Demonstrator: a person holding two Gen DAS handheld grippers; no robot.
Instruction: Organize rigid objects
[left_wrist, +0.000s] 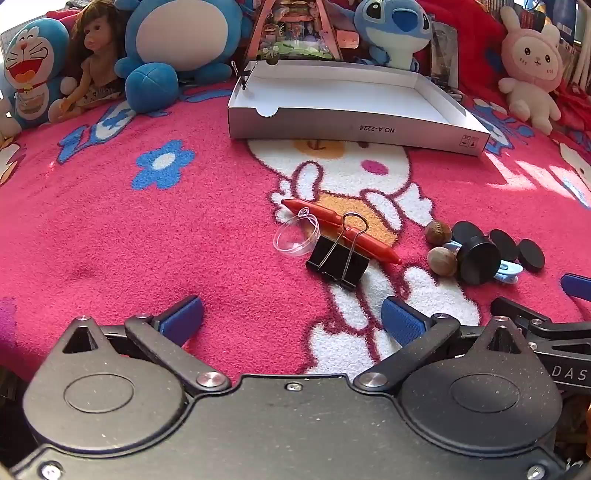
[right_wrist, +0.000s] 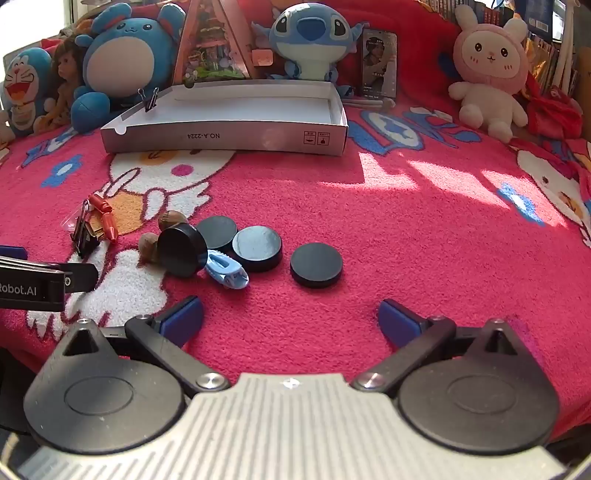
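Observation:
Small rigid things lie scattered on the pink blanket. A black binder clip (left_wrist: 338, 263) rests against a red pen (left_wrist: 341, 230) and a clear plastic dome (left_wrist: 295, 236). To their right are two walnuts (left_wrist: 438, 232), several black discs (right_wrist: 316, 264) and a light blue clip (right_wrist: 227, 272). One disc (right_wrist: 181, 249) leans tilted on the blue clip. My left gripper (left_wrist: 291, 317) stands open just short of the binder clip, nothing between its fingers. My right gripper (right_wrist: 290, 315) is open too, near the discs, holding nothing. A shallow white cardboard box (left_wrist: 354, 127) lies farther back.
Plush toys line the back: a blue cat (left_wrist: 31, 70), a doll (left_wrist: 94, 55), a big blue plush (right_wrist: 118, 59), a blue alien plush (right_wrist: 314, 40), a pink rabbit (right_wrist: 487, 70). A small binder clip (right_wrist: 149, 98) is on the box's rim. A phone (right_wrist: 379, 62) stands behind.

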